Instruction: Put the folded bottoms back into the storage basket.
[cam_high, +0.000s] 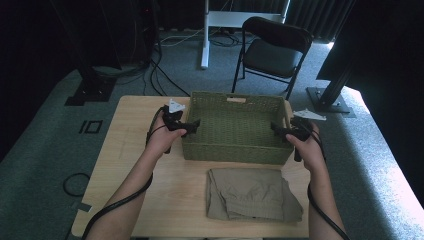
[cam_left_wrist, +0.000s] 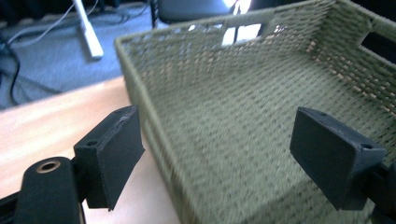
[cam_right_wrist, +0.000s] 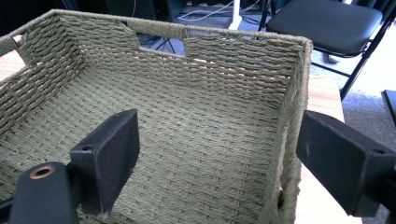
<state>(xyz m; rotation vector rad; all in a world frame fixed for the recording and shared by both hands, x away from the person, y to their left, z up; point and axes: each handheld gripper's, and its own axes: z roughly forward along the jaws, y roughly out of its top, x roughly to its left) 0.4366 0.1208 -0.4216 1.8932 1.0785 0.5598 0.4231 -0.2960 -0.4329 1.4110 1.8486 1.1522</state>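
Note:
A green woven basket (cam_high: 235, 96) stands empty at the far middle of the wooden table (cam_high: 135, 150). My left gripper (cam_high: 194, 124) is at its left wall and my right gripper (cam_high: 275, 128) at its right wall, both pointing inward over the rim. In the left gripper view the left gripper (cam_left_wrist: 219, 140) is open, its jaws straddling the basket's (cam_left_wrist: 261, 60) left wall without pressing it. The right gripper (cam_right_wrist: 219, 144) is open too, with the basket's (cam_right_wrist: 187, 60) right wall standing free between its jaws. A folded khaki garment (cam_high: 252, 194) lies in front of the basket.
A black folding chair (cam_high: 272, 47) and a white desk leg (cam_high: 205, 35) stand on the carpet behind the table. Cables run across the floor at the back left. Bare tabletop lies left of the basket and the garment.

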